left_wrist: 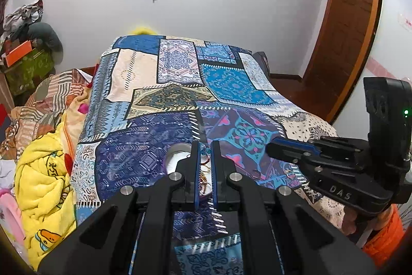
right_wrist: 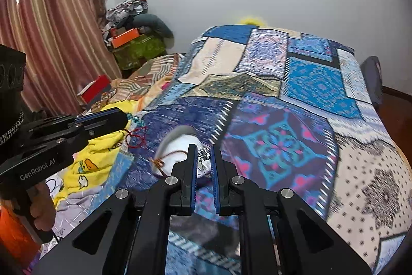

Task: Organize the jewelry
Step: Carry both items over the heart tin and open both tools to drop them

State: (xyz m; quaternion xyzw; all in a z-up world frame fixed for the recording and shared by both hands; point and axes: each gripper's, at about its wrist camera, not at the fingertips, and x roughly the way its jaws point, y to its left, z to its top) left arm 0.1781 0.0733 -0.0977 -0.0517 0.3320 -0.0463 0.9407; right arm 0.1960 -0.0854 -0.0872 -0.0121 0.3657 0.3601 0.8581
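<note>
**A:** Where does the jewelry sit?

**B:** Some of it lies in a white bowl on the patchwork bedspread of the bed. A brown cord drapes over the bowl's near rim.

**A:** And the left tool?

**B:** Its jaws are pinched narrow above the bowl's left side. From the right wrist camera, a red cord bracelet dangles from its tip, with turquoise beads right beside it. Whether the beads belong to the same piece I cannot tell.

**A:** The right tool?

**B:** It is closed tight too. A silver pendant on a thin chain shows between its fingertips, over the bowl.

**A:** How do the two stand?

**B:** Side by side, near each other, both tilted down toward the bed. A yellow blanket is bunched along the bed's left edge.
</note>
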